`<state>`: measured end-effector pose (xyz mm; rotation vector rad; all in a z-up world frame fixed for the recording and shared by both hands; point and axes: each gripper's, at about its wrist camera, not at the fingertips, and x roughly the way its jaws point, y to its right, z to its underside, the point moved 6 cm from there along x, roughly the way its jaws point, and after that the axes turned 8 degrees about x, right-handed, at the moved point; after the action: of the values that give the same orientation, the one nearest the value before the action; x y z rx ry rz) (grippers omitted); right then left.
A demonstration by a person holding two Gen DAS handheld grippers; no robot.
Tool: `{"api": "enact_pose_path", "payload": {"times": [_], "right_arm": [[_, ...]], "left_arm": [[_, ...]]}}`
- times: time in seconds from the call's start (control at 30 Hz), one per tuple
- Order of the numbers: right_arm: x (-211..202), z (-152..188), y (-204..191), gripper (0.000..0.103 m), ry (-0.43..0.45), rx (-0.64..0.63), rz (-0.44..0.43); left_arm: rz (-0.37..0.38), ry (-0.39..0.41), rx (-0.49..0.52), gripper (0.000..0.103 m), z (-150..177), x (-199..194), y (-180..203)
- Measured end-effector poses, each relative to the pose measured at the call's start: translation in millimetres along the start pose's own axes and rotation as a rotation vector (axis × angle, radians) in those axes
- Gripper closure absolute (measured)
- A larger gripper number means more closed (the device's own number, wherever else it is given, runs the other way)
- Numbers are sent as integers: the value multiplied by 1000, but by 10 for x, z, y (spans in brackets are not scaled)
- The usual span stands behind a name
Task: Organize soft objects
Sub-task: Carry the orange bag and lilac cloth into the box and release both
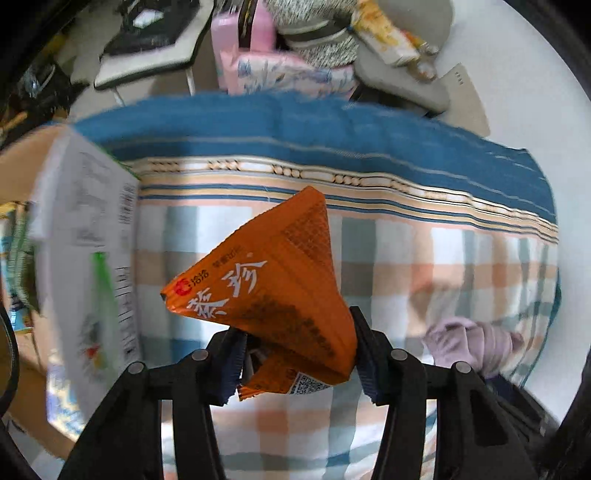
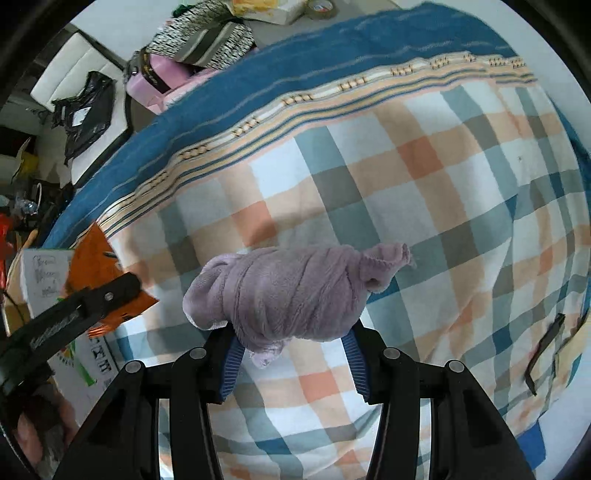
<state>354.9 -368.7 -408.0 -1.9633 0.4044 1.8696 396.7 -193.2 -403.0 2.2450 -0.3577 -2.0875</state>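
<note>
My left gripper (image 1: 295, 354) is shut on an orange snack packet (image 1: 273, 288) and holds it above the checked blanket (image 1: 443, 266). My right gripper (image 2: 291, 350) is shut on a rolled purple towel (image 2: 284, 291), held above the same blanket (image 2: 424, 177). In the right wrist view the left gripper (image 2: 92, 299) shows at the left with the orange packet (image 2: 92, 258). In the left wrist view the purple towel (image 1: 476, 343) shows at the lower right.
A white cardboard box (image 1: 88, 266) stands at the blanket's left edge, also in the right wrist view (image 2: 44, 280). Behind the blanket lie pink packs (image 1: 243, 44), a patterned cloth (image 1: 317, 33) and a black bag (image 2: 85, 107). A dark strap (image 2: 546, 350) lies at the right.
</note>
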Motion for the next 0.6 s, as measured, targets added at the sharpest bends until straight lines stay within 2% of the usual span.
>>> {"api": "enact_pose_path", "payload": {"times": [0.23,0.43,0.6], "right_arm": [[-509,393,-264,51,52,-89,-54],[-880,955,-591,51,65,-176,-136],[-1150,1444,-1001,51,57,-259,-204]], "left_arm": [[-9,140,46,54,447,-757,-202],[22,179,20,54,1021,-1202,-652],[-5,208,-19,54,1424,-1544,-1115]]}}
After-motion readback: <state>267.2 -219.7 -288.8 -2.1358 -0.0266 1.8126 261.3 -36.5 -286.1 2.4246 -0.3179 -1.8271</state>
